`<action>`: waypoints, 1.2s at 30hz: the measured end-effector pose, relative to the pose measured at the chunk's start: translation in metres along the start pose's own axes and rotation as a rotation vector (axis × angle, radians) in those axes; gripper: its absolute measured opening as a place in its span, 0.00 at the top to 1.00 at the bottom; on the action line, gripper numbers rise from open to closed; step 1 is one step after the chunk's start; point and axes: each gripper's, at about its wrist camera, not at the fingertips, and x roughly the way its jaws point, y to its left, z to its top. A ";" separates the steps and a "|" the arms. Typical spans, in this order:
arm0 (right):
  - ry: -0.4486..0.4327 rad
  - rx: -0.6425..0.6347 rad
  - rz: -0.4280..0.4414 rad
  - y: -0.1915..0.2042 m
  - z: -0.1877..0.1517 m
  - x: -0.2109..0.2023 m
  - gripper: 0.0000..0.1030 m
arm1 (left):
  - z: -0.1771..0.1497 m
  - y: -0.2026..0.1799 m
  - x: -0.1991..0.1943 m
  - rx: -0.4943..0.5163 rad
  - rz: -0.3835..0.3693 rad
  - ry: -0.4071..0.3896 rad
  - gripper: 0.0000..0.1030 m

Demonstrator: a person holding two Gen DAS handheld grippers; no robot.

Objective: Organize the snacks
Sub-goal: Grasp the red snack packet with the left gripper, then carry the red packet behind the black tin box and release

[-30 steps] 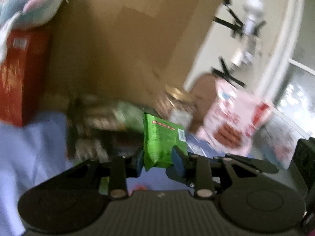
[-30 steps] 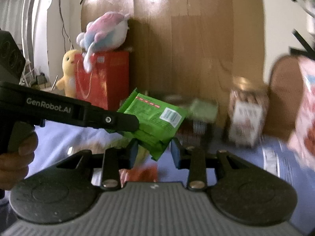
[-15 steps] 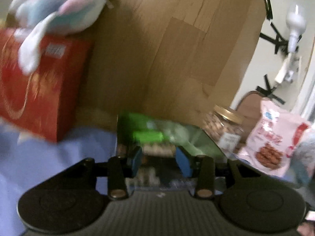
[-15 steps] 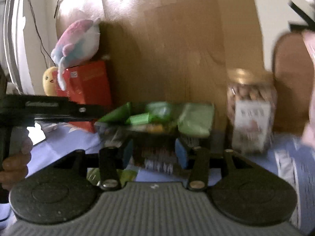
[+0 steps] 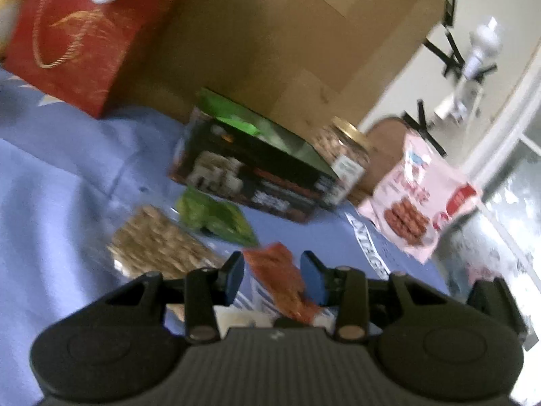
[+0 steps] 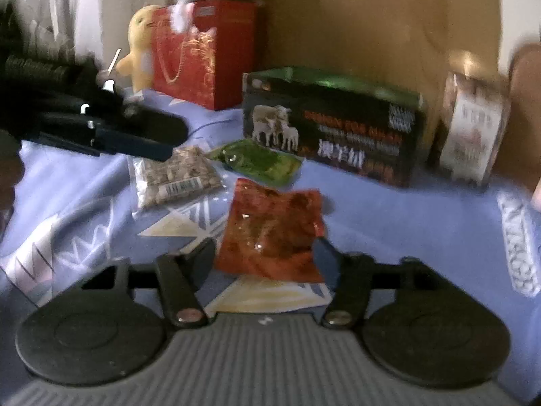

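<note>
A red-orange snack packet (image 6: 274,226) lies flat on the blue cloth. My right gripper (image 6: 263,258) hangs just over it with a finger on each side. Its jaws are closing and the pads do not press on the packet. In the left wrist view the same red-orange packet (image 5: 284,280) shows below my left gripper (image 5: 273,277), which is open and holds nothing. A green packet (image 6: 260,159) and a clear bag of seeds (image 6: 172,176) lie further back. Behind them stands a black box (image 6: 331,135) with green packets inside.
A jar of nuts (image 5: 345,155) and a pink snack bag (image 5: 416,209) stand right of the box. A red gift bag (image 6: 203,50), plush toys and a tall wooden board (image 5: 287,34) close off the back. My left gripper (image 6: 162,145) reaches in over the seed bag.
The left gripper let go of the green packet it held a second ago. Both grippers have sunk from the black box down to the loose packets on the cloth.
</note>
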 end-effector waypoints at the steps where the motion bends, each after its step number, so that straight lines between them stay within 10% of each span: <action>1: -0.003 0.012 0.004 -0.002 -0.002 -0.003 0.64 | -0.003 -0.002 0.001 0.003 -0.003 0.007 0.64; 13: -0.030 0.353 0.109 -0.053 -0.018 -0.014 0.91 | -0.006 -0.020 0.045 -0.045 -0.058 0.148 0.61; 18: -0.034 0.363 0.121 -0.054 -0.020 -0.015 0.89 | -0.001 -0.015 0.082 -0.103 -0.014 0.192 0.88; 21: -0.049 0.377 0.107 -0.056 -0.022 -0.018 0.85 | -0.001 -0.008 0.085 -0.170 -0.051 0.175 0.89; 27: -0.153 0.550 0.133 -0.082 -0.031 -0.035 0.29 | 0.007 0.003 0.064 -0.263 -0.184 0.114 0.89; 31: -0.179 0.716 0.307 -0.103 -0.039 -0.035 0.31 | 0.013 0.000 0.057 -0.263 -0.241 0.101 0.89; 36: -0.192 0.757 0.415 -0.104 -0.032 -0.037 0.65 | 0.021 -0.009 0.059 -0.207 -0.235 0.100 0.89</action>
